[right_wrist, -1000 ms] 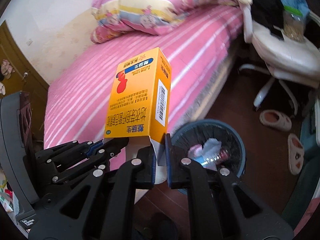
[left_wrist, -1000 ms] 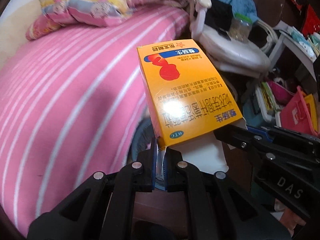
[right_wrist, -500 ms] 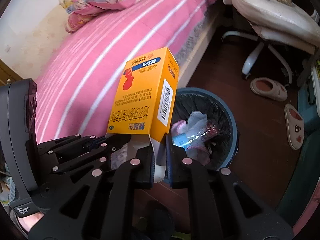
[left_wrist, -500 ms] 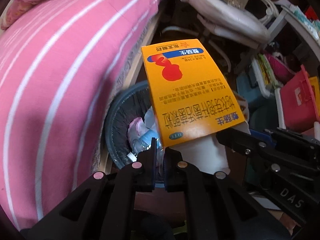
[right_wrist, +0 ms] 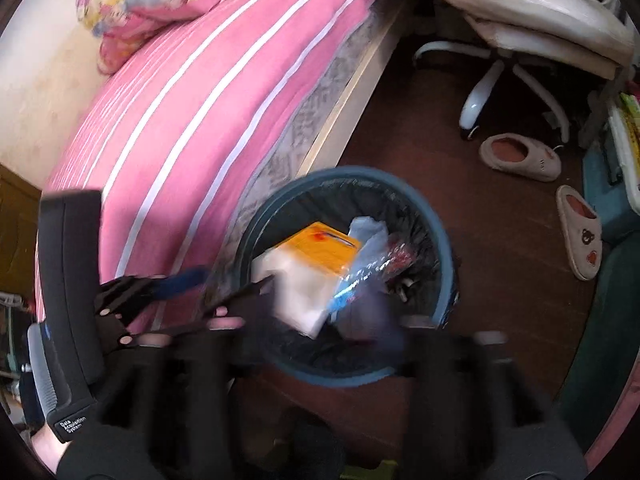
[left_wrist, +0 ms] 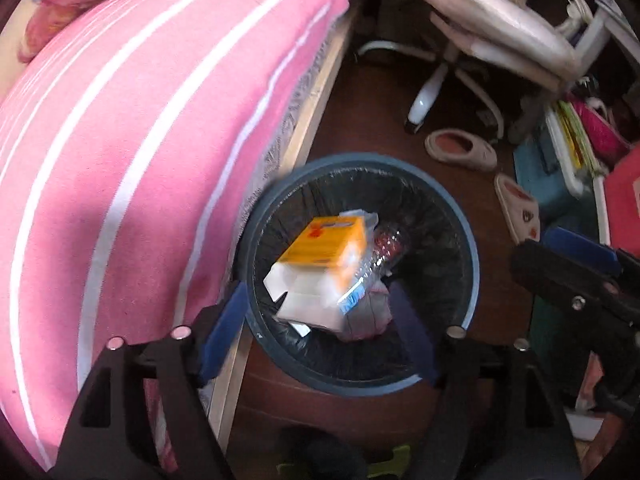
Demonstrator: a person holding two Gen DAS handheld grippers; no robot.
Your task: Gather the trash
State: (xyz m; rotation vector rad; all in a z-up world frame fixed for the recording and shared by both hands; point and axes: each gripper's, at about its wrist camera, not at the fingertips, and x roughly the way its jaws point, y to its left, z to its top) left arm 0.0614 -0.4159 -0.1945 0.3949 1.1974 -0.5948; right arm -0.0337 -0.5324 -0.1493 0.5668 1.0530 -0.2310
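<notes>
You see the orange box, white flaps open, tilted inside the round blue bin, atop plastic trash.

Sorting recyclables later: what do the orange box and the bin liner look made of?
The orange box looks like thin printed cardboard: glossy coloured faces, plain white flaps folded open. The bin liner looks like thin black plastic film, crinkled and shiny, gathered under the bin's blue rim.
</notes>
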